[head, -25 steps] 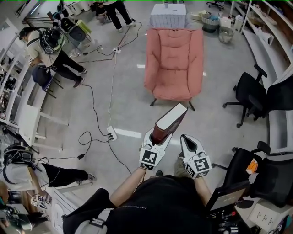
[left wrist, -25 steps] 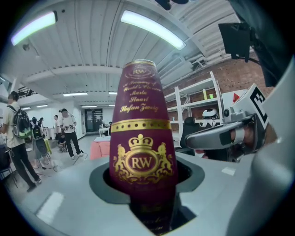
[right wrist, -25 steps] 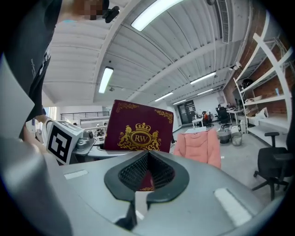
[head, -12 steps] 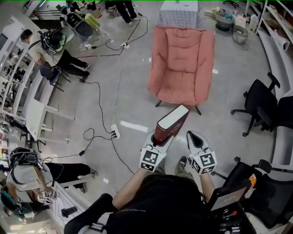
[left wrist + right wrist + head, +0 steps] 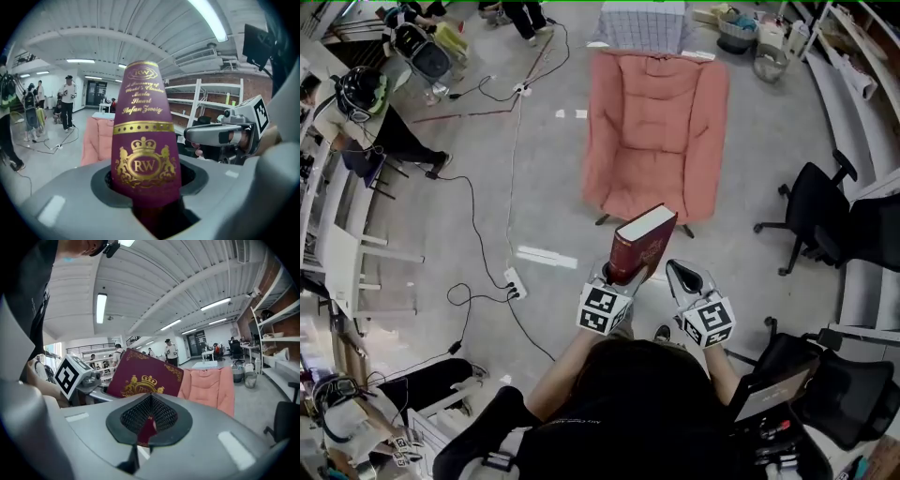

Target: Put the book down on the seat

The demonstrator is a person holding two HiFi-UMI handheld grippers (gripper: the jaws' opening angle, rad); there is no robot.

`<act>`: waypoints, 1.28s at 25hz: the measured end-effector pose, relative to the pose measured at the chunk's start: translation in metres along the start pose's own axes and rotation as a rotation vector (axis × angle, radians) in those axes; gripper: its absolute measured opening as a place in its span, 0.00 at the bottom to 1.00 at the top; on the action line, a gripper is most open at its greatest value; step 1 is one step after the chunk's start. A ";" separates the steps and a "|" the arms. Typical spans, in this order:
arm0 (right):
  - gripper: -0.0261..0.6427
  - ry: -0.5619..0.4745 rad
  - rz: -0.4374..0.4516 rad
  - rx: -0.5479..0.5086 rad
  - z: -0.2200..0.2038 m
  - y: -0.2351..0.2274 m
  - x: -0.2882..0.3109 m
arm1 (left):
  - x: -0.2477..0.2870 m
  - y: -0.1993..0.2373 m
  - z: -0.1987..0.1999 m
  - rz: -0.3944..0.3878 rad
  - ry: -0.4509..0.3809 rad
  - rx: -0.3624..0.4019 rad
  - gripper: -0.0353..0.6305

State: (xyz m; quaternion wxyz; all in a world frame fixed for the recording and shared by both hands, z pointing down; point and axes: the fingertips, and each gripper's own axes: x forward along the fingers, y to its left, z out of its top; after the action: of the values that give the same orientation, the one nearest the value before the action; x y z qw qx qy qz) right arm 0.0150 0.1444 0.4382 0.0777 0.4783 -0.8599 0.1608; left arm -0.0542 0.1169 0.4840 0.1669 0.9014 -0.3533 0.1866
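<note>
A thick maroon hardback book with gold stamping [image 5: 639,246] is held upright in the left tool [image 5: 616,278], whose jaws are clamped on the book's lower end. In the left gripper view the spine, stamped with a gold crown and the letters RW, is seen rising straight out from between them. The right tool [image 5: 682,274] is carried just beside it, to the right, with nothing in it and its jaws pressed together. A salmon-pink padded armchair [image 5: 652,103] is seen ahead on the grey floor [image 5: 534,216], and its seat [image 5: 649,183] is bare. The book is held in the air short of the chair's front edge, apart from the cushion. The task is judged to be in its carrying stage: the book is picked up and the chair is faced, but the approach is not finished. The lowering onto the seat and the release are left to be done. A black office chair [image 5: 811,202] is parked to the right, and a seated person [image 5: 370,112] is seen at the far left.
</note>
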 end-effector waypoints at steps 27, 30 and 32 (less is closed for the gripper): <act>0.10 -0.037 0.085 -0.021 0.082 -0.162 0.183 | 0.151 0.156 0.145 -0.176 -0.083 -0.060 0.42; 0.16 -0.039 0.152 0.003 0.090 -0.194 0.198 | 0.174 0.157 0.157 -0.181 -0.067 -0.048 0.42; 0.21 -0.029 0.215 0.019 0.093 -0.206 0.204 | 0.186 0.158 0.161 -0.199 -0.061 -0.067 0.42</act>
State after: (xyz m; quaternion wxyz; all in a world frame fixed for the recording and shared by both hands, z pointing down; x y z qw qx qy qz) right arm 0.0827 -0.1520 0.4514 0.0430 0.3862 -0.9057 0.1695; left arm -0.0029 -0.1690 0.4547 0.2036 0.9312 -0.2732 0.1296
